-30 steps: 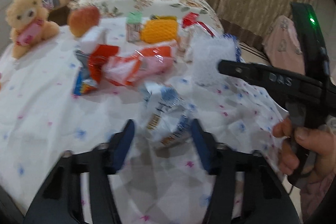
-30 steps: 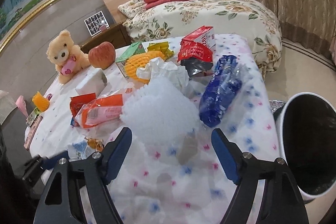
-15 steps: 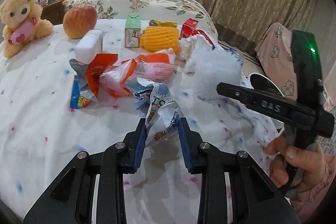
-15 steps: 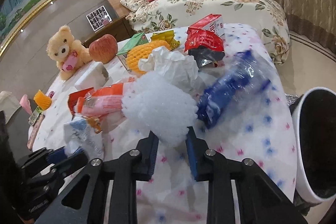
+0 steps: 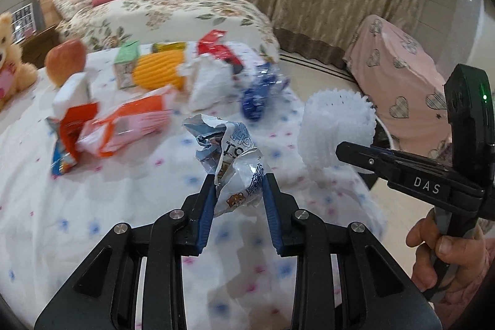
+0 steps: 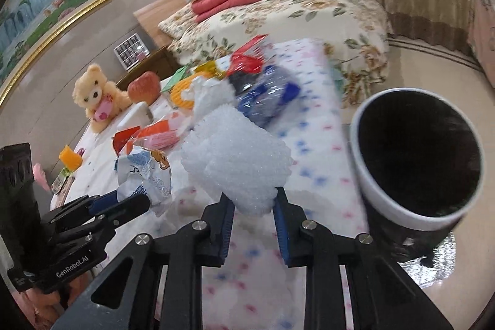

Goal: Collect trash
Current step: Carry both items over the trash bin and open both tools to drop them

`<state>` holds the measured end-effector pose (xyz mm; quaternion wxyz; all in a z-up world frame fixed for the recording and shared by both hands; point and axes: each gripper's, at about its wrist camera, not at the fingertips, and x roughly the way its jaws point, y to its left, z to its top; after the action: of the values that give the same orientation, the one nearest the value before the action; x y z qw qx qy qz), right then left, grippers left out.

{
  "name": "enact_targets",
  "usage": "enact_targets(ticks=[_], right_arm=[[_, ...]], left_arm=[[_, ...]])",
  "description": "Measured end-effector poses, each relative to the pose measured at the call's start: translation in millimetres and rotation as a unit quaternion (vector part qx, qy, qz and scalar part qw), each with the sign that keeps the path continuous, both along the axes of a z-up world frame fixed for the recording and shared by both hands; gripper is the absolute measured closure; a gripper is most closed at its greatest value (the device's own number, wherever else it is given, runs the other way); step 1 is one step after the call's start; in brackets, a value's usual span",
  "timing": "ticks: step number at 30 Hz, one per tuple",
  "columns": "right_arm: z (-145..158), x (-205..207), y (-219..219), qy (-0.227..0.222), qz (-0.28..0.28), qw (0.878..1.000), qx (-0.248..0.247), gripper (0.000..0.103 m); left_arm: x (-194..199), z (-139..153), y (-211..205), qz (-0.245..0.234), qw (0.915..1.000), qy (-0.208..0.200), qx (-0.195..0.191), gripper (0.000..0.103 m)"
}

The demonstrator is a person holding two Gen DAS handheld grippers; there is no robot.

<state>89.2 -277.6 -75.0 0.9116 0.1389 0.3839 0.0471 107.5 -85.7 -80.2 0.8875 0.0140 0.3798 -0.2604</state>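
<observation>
My left gripper (image 5: 238,186) is shut on a crumpled white and blue wrapper (image 5: 230,153), which hangs lifted above the dotted tablecloth (image 5: 123,206). The same wrapper (image 6: 145,172) shows at the left of the right wrist view, in the left gripper (image 6: 123,203). My right gripper (image 6: 251,200) is shut on a white foam net (image 6: 235,160), raised off the cloth. In the left wrist view that foam net (image 5: 337,129) sits at the tip of the right gripper (image 5: 340,149), held by a person's hand (image 5: 445,249). A white bin (image 6: 417,156) with a dark inside stands just right of the table.
More litter lies farther back on the table: an orange and pink packet (image 5: 130,122), a blue bag (image 5: 260,92), a crumpled white paper (image 5: 210,85), a red packet (image 5: 216,48). An apple (image 5: 65,61), a teddy bear (image 6: 96,95), a yellow foam sleeve (image 5: 157,73) and a bed (image 6: 278,20) lie beyond.
Both grippers closed, the left on the wrapper and the right on the foam net, then lifted them off the cloth. The right one has swung right toward the bin.
</observation>
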Motion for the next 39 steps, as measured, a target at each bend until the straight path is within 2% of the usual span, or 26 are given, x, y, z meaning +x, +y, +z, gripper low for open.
enact_targets(ticks=[5,17,28,39], right_arm=[[2.7,-13.6,-30.7,0.002,-0.041,0.999,-0.005,0.078],[11.7,-33.2,-95.9,-0.001,-0.123,0.992,-0.018,0.078],[5.5,-30.3,-121.6,0.017,-0.139,0.990,-0.023,0.078],[0.1,-20.7,-143.5,0.031,-0.141,0.989,-0.026,0.076]], left_arm=[[-2.9,6.5,-32.1,-0.034,0.9993,-0.014,0.009,0.074],[6.9,10.2,-95.0,-0.087,0.9961,-0.010,0.011,0.074],[20.0,11.7,-151.5,-0.119,0.9923,-0.009,0.033,0.074],[30.4,7.7,-183.8,-0.129,0.9906,-0.005,0.045,0.074]])
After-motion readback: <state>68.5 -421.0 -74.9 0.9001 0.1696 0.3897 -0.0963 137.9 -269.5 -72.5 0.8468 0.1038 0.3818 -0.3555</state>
